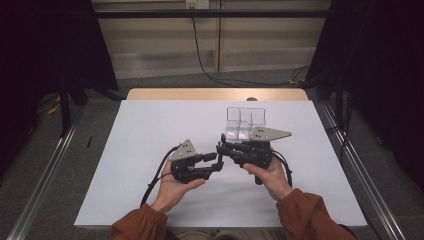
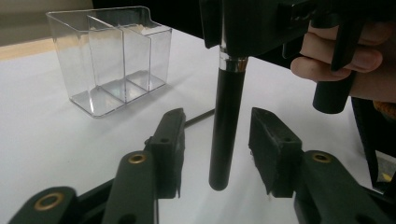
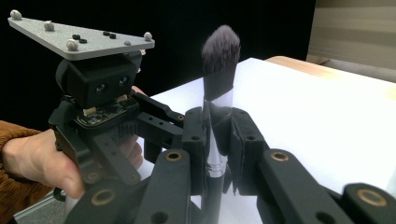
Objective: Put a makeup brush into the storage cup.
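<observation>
Your right tool (image 3: 217,140) is clamped on the makeup brush (image 3: 218,70), bristles up, above the tabletop (image 1: 150,130). Left tool (image 2: 219,144) jaws apart w/ the handle between, untouched.

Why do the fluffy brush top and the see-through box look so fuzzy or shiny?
In the right gripper view the brush bristles are soft and blurred, too close to the lens; in the left gripper view the clear box shows pale reflections on its walls, while the near black pads look slightly soft; the high view has dark, dim corners around the bright table.
</observation>
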Demonstrator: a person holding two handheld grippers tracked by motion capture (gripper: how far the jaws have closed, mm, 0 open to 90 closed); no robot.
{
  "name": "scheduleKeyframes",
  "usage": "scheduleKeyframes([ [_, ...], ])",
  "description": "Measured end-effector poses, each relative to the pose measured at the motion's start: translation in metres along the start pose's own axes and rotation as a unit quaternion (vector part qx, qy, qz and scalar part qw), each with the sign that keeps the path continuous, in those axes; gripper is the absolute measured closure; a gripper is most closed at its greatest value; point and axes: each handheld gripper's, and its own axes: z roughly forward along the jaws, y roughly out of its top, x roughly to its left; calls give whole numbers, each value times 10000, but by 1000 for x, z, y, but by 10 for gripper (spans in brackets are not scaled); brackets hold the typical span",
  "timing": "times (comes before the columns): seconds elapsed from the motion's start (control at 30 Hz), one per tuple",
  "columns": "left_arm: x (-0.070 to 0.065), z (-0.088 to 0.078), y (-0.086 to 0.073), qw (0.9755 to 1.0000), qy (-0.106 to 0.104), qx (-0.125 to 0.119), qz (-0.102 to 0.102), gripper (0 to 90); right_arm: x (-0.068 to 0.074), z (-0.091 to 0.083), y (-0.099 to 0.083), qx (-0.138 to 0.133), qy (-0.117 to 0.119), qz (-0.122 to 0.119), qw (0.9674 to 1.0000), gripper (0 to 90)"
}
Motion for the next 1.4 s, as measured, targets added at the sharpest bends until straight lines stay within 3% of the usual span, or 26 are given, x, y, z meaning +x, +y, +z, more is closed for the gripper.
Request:
scheduleKeyframes([
  [0.37,1,-4,1,9998,190,12,-41,312,-2,-6,1,-66,-17,-19,10000,784],
  [0.77,1,-9,3,9991,425,24,-38,161,-6,-12,2,-70,-74,-58,9999,785],
  [0.87,2,-12,4,9989,458,30,-130,92,-9,-16,2,-83,-128,-70,9999,785],
  [1.03,4,-19,5,9977,662,0,-116,40,-11,-20,3,-97,-191,-91,9997,786],
  [1.23,8,-32,7,9975,698,-101,-84,41,-16,-22,2,-85,-261,-66,9996,786],
  [1.4,11,-47,6,9954,962,-41,-29,41,-17,-24,3,-79,-299,-79,9995,787],
])
